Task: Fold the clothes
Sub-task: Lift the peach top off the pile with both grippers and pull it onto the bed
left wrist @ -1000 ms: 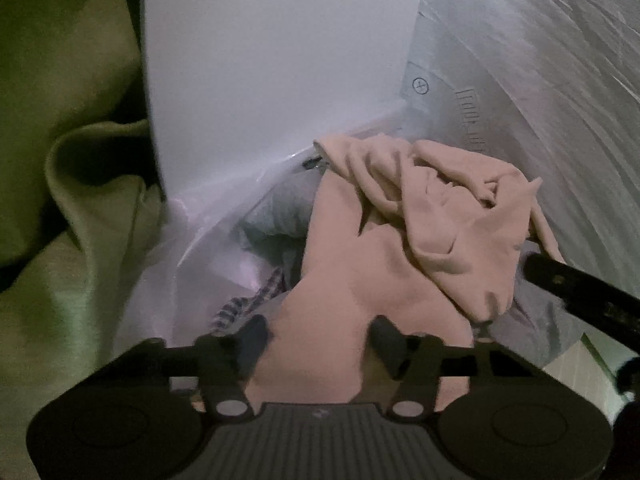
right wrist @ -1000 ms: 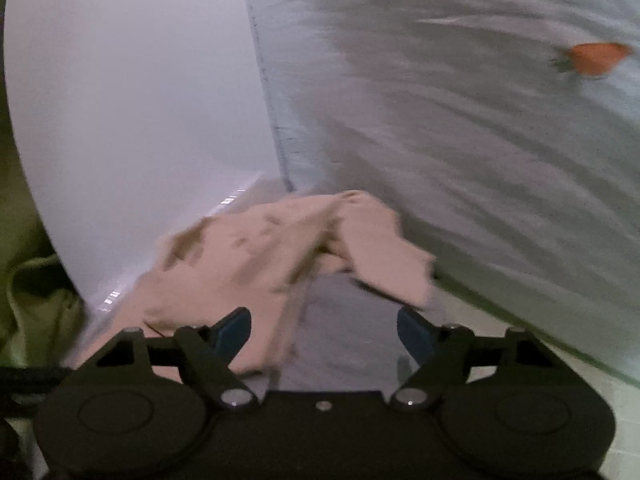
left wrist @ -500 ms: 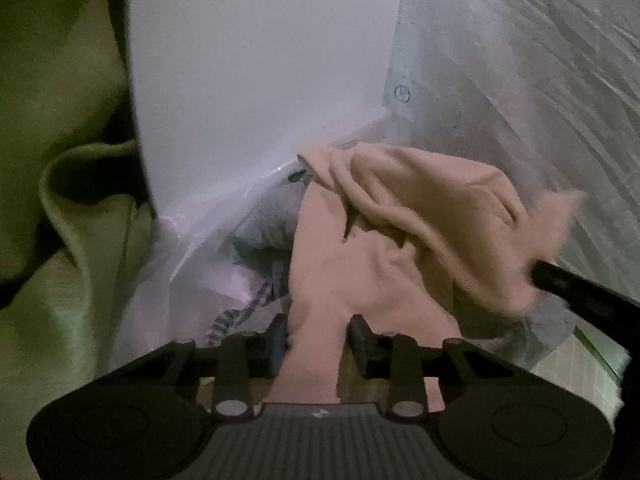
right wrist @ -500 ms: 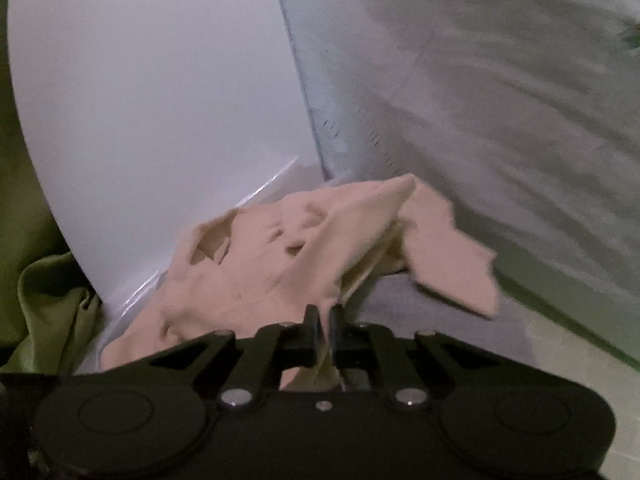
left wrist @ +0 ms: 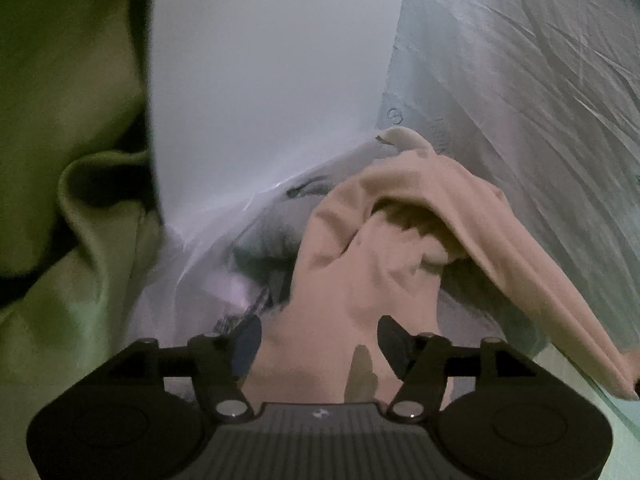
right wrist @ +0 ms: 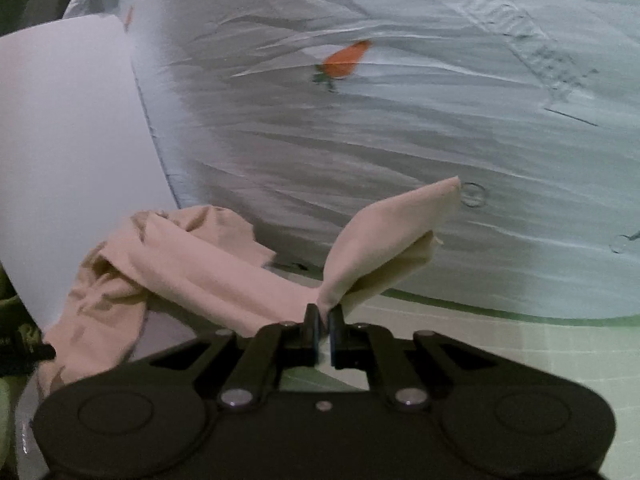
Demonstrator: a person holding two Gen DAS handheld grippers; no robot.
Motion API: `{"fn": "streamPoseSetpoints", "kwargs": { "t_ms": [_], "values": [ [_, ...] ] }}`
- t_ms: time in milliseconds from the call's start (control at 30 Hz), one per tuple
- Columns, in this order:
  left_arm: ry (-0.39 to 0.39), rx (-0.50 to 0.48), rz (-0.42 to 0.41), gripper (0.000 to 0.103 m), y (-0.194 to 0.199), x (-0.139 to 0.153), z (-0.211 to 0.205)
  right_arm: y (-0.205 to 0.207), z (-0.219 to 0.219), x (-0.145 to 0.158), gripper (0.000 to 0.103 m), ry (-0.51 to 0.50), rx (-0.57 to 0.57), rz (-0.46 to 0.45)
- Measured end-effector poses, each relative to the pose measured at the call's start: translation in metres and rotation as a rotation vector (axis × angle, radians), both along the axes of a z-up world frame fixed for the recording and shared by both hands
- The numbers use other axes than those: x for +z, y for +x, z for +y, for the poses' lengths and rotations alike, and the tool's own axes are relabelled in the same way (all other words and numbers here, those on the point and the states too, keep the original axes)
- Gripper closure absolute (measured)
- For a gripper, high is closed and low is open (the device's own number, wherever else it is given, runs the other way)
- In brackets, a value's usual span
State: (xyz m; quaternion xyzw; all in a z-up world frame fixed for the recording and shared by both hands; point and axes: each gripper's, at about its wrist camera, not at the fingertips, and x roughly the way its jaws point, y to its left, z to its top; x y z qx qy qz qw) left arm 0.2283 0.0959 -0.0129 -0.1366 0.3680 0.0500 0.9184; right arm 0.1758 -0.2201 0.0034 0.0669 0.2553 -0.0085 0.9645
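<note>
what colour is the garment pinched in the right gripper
Pale peach-beige, plain with no pattern: the garment in the right gripper shows best in the right wrist view.

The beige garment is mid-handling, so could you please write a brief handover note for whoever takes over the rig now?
Right gripper: shut on an end of the beige garment, pulling it out sideways.
Left gripper: open; its jaws have just been opening, the garment's other end lying between them, unpinched.
Garment: still crumpled, draped over a grey cloth against the white panel.
Done: one end gripped.
Left: regrip the other end, spread flat, fold.
</note>
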Motion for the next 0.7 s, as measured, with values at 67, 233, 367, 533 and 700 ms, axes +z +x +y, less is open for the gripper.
{"fn": "streamPoseSetpoints", "kwargs": {
  "t_ms": [67,233,367,533,700],
  "values": [
    [0.032,0.001,0.011,0.034,0.013,-0.002,-0.001,-0.001,-0.007,0.0,0.098,0.005,-0.02,-0.002],
    [0.008,0.012,0.056,0.029,0.037,-0.018,0.004,0.001,-0.024,-0.004,0.098,0.015,-0.061,0.001],
    [-0.022,-0.041,0.041,0.083,0.034,-0.02,-0.002,-0.005,-0.032,-0.007,0.098,0.022,-0.08,0.0],
    [0.035,-0.114,-0.019,0.094,0.017,-0.005,-0.019,-0.016,-0.035,-0.006,0.098,0.023,-0.102,-0.01],
    [-0.026,-0.182,-0.069,0.095,-0.008,0.014,-0.032,-0.038,-0.046,0.008,0.098,-0.006,-0.162,-0.069]
  ]
}}
